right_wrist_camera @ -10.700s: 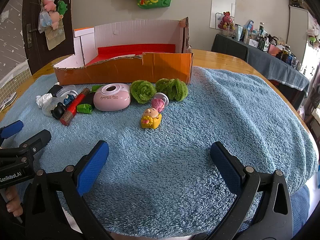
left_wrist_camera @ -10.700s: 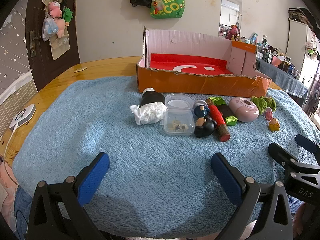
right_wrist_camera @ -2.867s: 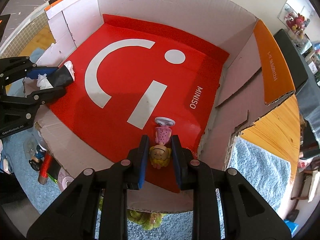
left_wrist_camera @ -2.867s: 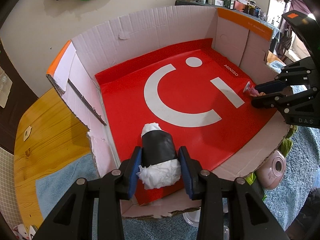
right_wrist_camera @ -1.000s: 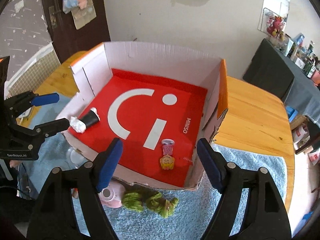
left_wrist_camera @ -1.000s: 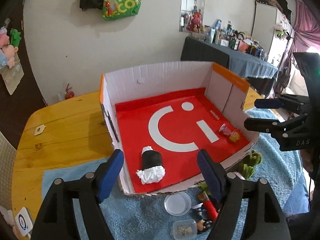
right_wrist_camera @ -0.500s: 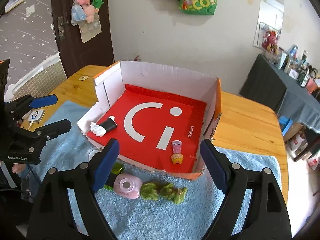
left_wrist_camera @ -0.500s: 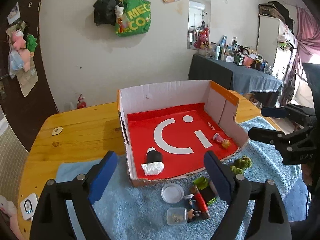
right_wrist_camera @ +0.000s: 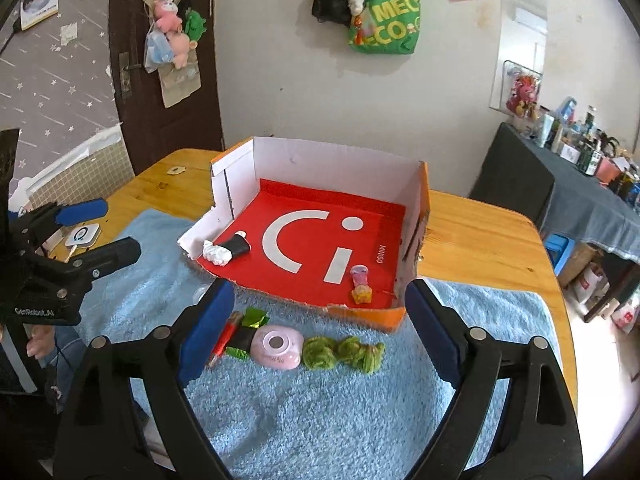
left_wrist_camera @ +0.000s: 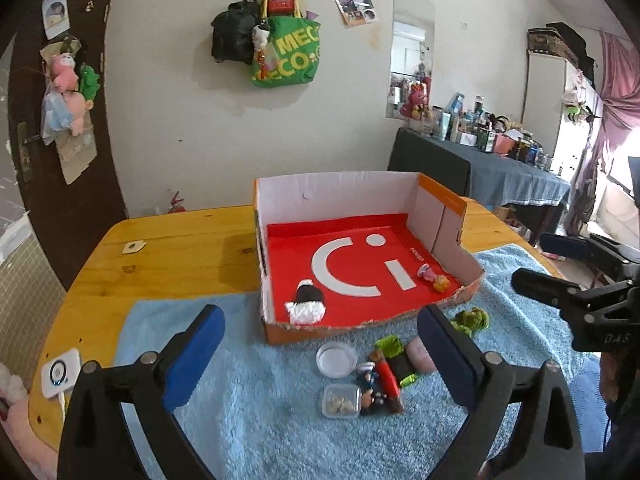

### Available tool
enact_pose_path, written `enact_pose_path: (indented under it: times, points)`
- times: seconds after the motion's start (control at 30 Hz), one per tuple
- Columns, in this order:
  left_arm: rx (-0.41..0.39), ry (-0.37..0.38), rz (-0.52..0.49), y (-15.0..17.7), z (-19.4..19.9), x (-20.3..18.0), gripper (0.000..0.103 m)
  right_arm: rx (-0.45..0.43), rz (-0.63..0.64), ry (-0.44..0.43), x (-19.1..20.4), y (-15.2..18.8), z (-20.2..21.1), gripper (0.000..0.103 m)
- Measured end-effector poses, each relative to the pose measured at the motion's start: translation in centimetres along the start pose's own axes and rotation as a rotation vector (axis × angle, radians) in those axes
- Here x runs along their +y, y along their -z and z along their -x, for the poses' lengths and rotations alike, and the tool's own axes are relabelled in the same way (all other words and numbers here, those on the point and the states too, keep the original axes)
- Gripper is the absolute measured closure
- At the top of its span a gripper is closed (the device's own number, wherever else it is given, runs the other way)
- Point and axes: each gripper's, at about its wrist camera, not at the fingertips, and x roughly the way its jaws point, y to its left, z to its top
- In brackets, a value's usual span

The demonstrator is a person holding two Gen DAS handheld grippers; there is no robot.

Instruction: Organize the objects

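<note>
The cardboard box (left_wrist_camera: pixel 360 196) with a red floor stands on the wooden table. Inside it, a black-and-white roll (left_wrist_camera: pixel 307 302) lies at the front left and a small pink-and-yellow figurine (left_wrist_camera: pixel 434 278) at the front right. My left gripper (left_wrist_camera: pixel 321 314) hovers back from the box over the blue towel (left_wrist_camera: pixel 248 420). Its jaws are opening with nothing between the pads. My right gripper (right_wrist_camera: pixel 319 288) hangs before the box front (right_wrist_camera: pixel 360 314), jaws opening too and holding nothing. Each gripper also shows in the other's view: the right gripper (left_wrist_camera: pixel 560 264) and the left gripper (right_wrist_camera: pixel 100 228).
On the towel in front of the box lie a clear lid (left_wrist_camera: pixel 337 359), a small clear container (left_wrist_camera: pixel 341 400), a red stick (left_wrist_camera: pixel 388 376), a blue figurine (left_wrist_camera: pixel 370 378), a pink round device (right_wrist_camera: pixel 277 346) and green fuzzy balls (right_wrist_camera: pixel 344 354). A white device (left_wrist_camera: pixel 58 372) sits at the table's left edge.
Both grippers have let go of the roll and the figurine, which stay in the box. Both have drawn back and up from the box, and their jaws have spread wider.
</note>
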Motion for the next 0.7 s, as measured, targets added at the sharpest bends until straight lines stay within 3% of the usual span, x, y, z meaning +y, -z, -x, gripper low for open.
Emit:
enact_pose_path:
  times: [0.1, 0.17, 0.3, 0.7]
  points:
    - [-0.009, -0.013, 0.009, 1.0, 0.5, -0.1, 0.004, -0.031, -0.007, 0.009, 0.3, 0.9, 0.7, 0.014]
    - [-0.013, -0.017, 0.02, 1.6, 0.7, -0.1, 0.004, -0.054, -0.017, 0.012, 0.4, 1.6, 1.2, 0.007]
    - [-0.025, -0.037, 0.029, 3.0, 1.1, -0.4, 0.001, -0.087, -0.021, 0.042, 0.9, 3.1, 1.7, 0.006]
    - [-0.019, -0.052, 0.07, 7.4, 0.0, -1.0, 0.0, -0.042, -0.11, 0.052, 0.6, 8.4, -1.0, 0.005]
